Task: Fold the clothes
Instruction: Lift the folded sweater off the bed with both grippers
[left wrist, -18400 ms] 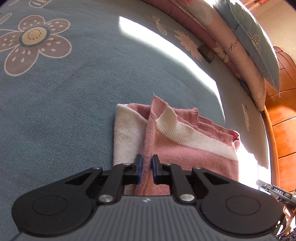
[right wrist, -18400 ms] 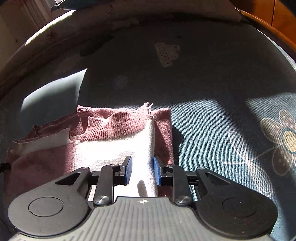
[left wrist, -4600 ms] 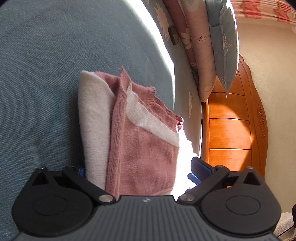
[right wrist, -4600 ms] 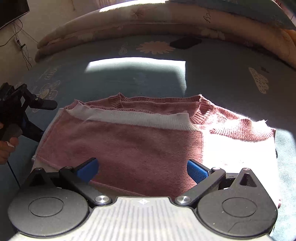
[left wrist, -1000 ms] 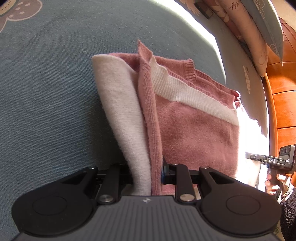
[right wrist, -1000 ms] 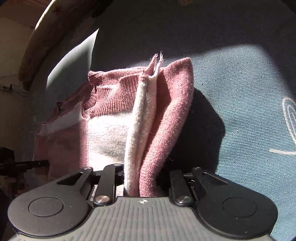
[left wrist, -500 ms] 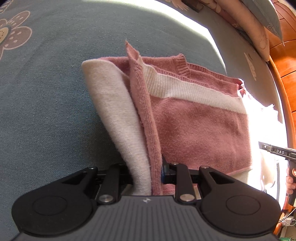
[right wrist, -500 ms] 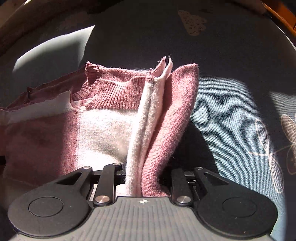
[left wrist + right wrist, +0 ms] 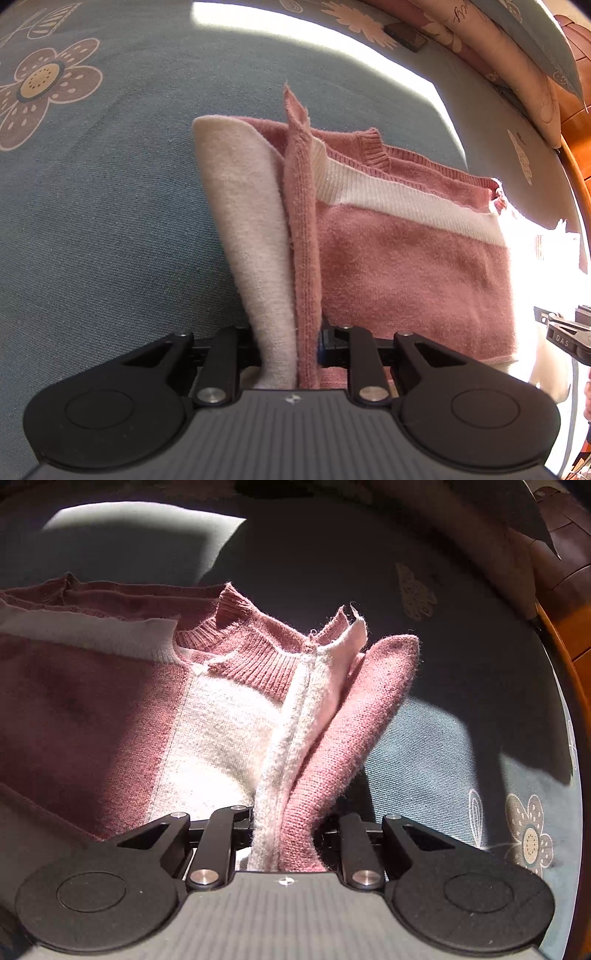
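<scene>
A folded pink and white sweater (image 9: 413, 258) lies on a blue-grey bedspread (image 9: 110, 221). My left gripper (image 9: 288, 343) is shut on the sweater's left edge, a bunched white and pink fold standing up between its jaws, which are still closing. In the right wrist view the same sweater (image 9: 110, 709) shows its ribbed pink collar, and my right gripper (image 9: 284, 830) pinches the right edge, white seam and pink layer together, its jaws also closing. The right gripper's tip (image 9: 565, 336) shows at the far right of the left wrist view.
The bedspread carries brown flower prints (image 9: 40, 88) (image 9: 528, 838). Rolled quilts and a pillow (image 9: 517, 48) line the far side, with a dark small object (image 9: 406, 37) near them. A wooden headboard (image 9: 576, 122) rises at the right. A sunlit patch crosses the bed.
Both grippers have lifted and tilted with the sweater's edges still in them. The right view has swung so more of the collar and bed's right side shows.
</scene>
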Available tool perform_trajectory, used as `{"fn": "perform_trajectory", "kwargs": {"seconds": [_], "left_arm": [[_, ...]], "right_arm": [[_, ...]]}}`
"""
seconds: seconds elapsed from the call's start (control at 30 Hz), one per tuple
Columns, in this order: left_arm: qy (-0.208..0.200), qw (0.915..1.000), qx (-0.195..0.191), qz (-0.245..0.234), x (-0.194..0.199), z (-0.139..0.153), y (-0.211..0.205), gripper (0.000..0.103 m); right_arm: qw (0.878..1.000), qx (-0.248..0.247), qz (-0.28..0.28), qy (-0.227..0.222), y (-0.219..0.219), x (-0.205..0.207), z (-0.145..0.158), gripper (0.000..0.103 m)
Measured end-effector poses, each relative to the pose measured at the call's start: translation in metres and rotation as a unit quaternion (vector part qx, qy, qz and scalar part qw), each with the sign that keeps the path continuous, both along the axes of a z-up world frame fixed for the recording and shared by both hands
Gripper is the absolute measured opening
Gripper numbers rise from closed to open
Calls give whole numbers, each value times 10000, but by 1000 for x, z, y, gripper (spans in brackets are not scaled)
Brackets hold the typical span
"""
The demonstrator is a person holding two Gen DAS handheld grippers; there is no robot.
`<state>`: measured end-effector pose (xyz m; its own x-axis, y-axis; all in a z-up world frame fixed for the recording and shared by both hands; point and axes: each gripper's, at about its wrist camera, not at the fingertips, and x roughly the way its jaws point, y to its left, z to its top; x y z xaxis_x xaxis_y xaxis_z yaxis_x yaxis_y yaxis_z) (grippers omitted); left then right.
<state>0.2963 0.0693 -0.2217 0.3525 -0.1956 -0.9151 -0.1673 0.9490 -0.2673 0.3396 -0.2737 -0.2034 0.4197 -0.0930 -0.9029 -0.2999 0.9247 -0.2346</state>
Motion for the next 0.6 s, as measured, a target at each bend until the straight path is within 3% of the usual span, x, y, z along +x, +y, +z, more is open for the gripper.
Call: {"fn": "perform_trajectory", "kwargs": {"seconds": [0.13,0.6], "left_arm": [[-19,9992,386,-31,-2,9,-14,19],[-217,9988,356,-247,-14,46,-22,18]], "right_arm": [[9999,91,110,66,-3,2,6,20],[9986,438,280,-61,9,-16,42,19]]}}
